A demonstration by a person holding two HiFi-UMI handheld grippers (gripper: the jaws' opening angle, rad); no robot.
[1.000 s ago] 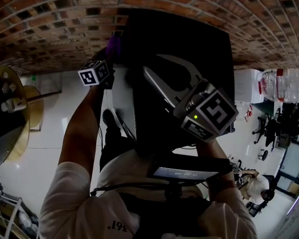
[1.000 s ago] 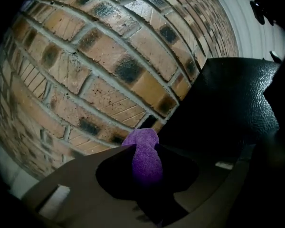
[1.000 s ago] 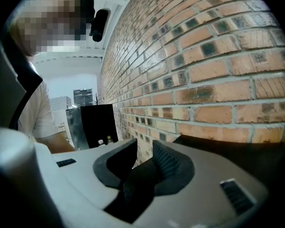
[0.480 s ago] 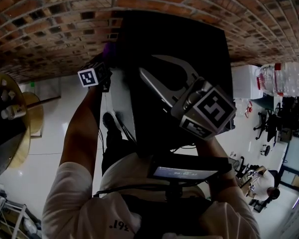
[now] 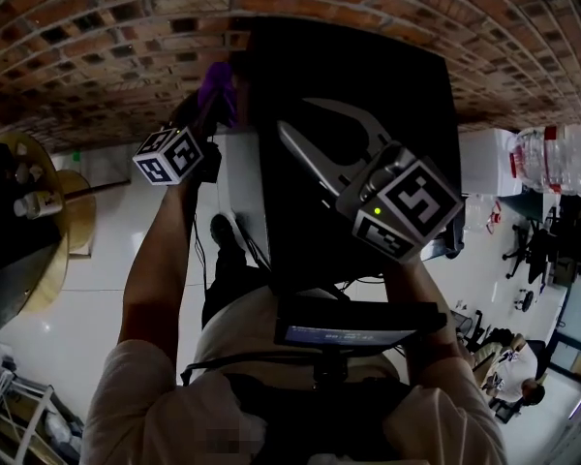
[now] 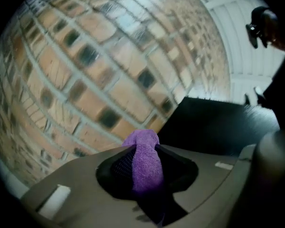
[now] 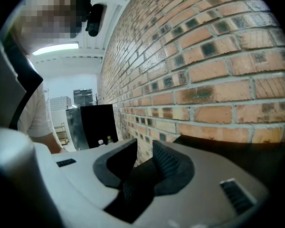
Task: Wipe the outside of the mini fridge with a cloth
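Note:
The black mini fridge [image 5: 368,85] stands against a brick wall, seen from above in the head view. My left gripper [image 5: 211,109] is at its top left corner, shut on a purple cloth [image 5: 216,87]. In the left gripper view the cloth [image 6: 145,160] is pinched between the pads and sticks out past them, with the fridge's black top [image 6: 218,122] just to the right. My right gripper [image 5: 295,122] lies over the fridge top with its jaws apart. In the right gripper view nothing sits between the right gripper's [image 7: 145,151] pads.
The brick wall [image 5: 97,56] runs behind the fridge. A wooden cable spool [image 5: 29,231] stands at the left. A white cabinet [image 5: 484,163] and water bottles [image 5: 562,163] are at the right, with office chairs beyond. A black cabinet [image 7: 92,125] stands farther along the wall.
My left gripper has risen with the purple cloth along the fridge's left corner, and more of the cloth now shows. The right gripper has stayed put.

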